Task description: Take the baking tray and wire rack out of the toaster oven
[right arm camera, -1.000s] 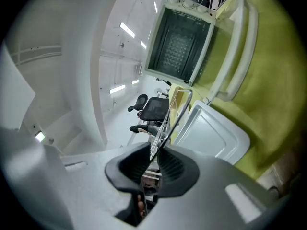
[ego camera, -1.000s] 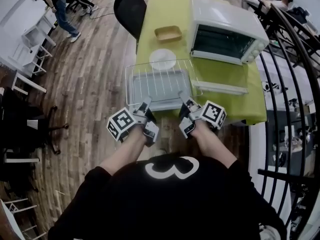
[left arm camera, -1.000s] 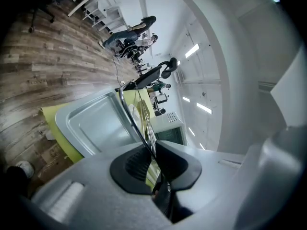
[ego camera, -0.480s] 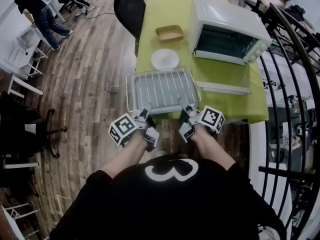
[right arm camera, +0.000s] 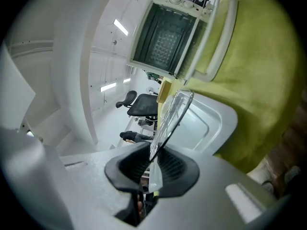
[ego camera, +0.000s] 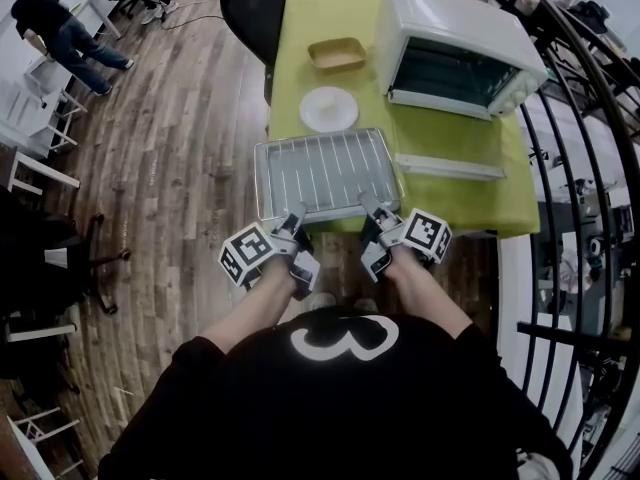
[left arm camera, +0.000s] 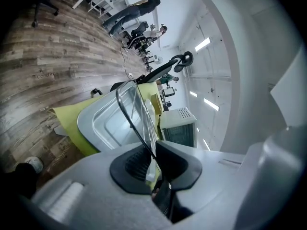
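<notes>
Beyond baking tray [ego camera: 259, 180]: white plate [ego camera: 328, 109], toaster oven [ego camera: 452, 36].

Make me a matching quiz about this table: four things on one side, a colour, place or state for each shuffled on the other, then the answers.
Things:
1. rack
2. plate
3. dish
4. oven

Descriptions:
A. tan
B. door open
C. round, white
D. over the tray

Pairs: 1-D, 2-C, 3-A, 4-B.
</notes>
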A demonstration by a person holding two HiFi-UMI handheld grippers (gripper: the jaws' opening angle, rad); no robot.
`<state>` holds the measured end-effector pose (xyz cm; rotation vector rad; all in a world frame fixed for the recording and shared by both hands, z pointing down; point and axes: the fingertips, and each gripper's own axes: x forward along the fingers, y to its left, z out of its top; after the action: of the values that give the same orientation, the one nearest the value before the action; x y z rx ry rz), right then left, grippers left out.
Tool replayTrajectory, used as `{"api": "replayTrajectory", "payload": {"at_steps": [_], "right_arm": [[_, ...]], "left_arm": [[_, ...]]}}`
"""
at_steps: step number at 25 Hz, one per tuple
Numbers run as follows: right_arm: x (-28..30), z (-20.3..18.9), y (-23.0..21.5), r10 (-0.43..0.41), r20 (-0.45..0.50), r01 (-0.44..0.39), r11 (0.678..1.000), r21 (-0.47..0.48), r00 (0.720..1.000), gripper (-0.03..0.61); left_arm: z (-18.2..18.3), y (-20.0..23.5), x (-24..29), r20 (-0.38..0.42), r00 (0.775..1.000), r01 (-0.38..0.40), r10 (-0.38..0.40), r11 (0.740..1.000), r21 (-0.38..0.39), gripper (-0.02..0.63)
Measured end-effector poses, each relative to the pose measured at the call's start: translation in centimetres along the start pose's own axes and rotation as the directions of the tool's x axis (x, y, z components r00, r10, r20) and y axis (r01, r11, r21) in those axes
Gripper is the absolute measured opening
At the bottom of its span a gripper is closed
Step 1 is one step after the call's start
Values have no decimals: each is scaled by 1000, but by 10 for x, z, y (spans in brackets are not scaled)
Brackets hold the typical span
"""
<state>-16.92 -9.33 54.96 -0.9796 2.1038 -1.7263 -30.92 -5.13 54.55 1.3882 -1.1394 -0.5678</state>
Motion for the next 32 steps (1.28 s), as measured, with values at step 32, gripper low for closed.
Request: {"api": "replayTrajectory", "payload": {"at_steps": [32], "right_arm": [[-9, -41, -30, -163, -466, -54, 907, -417, 870, 164]], "left_arm": [[-33, 30, 11, -347, 936, 50, -51, 999, -11, 92]]}}
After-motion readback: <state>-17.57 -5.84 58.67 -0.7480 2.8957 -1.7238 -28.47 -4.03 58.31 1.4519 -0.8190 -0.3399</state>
